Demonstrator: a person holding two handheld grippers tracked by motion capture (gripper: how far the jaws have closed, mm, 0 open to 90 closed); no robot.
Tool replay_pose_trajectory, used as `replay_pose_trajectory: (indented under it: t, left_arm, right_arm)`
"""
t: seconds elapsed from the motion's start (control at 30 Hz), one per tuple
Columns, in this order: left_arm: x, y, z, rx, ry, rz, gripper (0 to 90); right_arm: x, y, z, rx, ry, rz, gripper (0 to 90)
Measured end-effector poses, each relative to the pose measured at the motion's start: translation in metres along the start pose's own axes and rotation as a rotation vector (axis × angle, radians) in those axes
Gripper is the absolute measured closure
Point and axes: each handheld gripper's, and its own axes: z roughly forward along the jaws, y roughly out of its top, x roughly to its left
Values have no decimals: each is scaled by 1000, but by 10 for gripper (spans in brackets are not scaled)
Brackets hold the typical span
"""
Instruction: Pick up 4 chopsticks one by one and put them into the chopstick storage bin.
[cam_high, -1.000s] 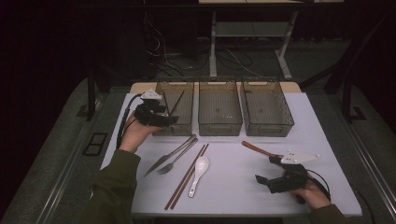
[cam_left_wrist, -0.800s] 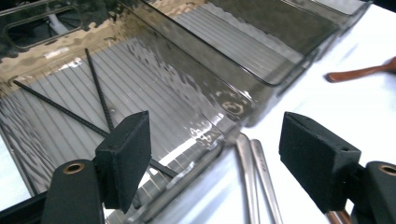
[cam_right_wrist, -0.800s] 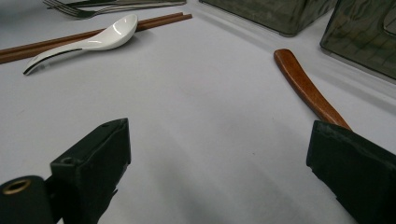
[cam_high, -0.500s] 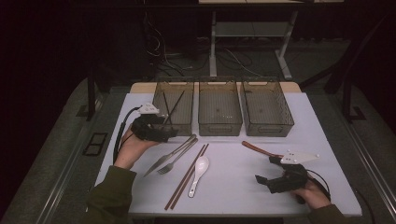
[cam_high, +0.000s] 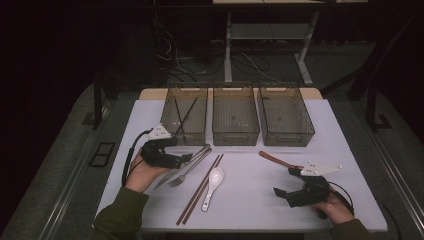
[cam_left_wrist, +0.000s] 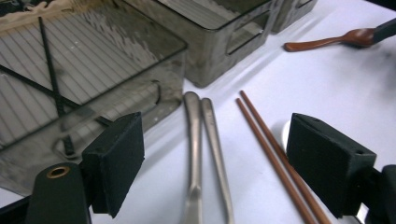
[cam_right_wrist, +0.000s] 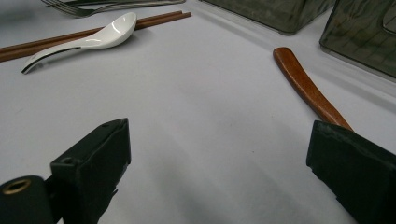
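The left tongs (cam_left_wrist: 215, 163) hang wide and empty over the two metal handles (cam_left_wrist: 201, 140), which lie on the surface just beside the left bin (cam_left_wrist: 84, 84). Best to straddle one handle only, clear of the chopsticks (cam_left_wrist: 275, 154). The right tongs (cam_right_wrist: 219, 172) rest wide, empty.

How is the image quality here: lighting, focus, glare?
High view: dim, room black beyond the lit table. Left gripper view: near pads soft, metal handles sharper, glare on the bin. Right gripper view: sharp white spoon, soft shadows near the pads.
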Motion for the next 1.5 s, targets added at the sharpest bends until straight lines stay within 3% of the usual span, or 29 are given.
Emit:
replay_pose_trajectory:
  t: [0.27, 0.43, 0.8, 1.1, 1.2, 1.5]
  left_arm:
    - [-16, -15, -2, 10, -23, 3, 208]
    - [-26, -23, -1, 23, -31, -1, 278]
    - [-45, -37, 1, 71, -51, -11, 563]
    - [-55, -42, 14, 140, -107, 0, 748]
    - [-57, -42, 17, 172, -105, 18, 764]
    - [-60, -45, 25, 218, -93, 13, 754]
  right_arm:
    - [0, 0, 0, 1, -1, -1, 62]
    - [0, 0, 0, 0, -1, -1, 62]
    - [1, 0, 0, 0, -2, -5, 62]
    - [1, 0, 0, 3, 0, -8, 61]
    - [1, 0, 0, 2, 0, -7, 62]
    - [1, 0, 0, 3, 0, -8, 61]
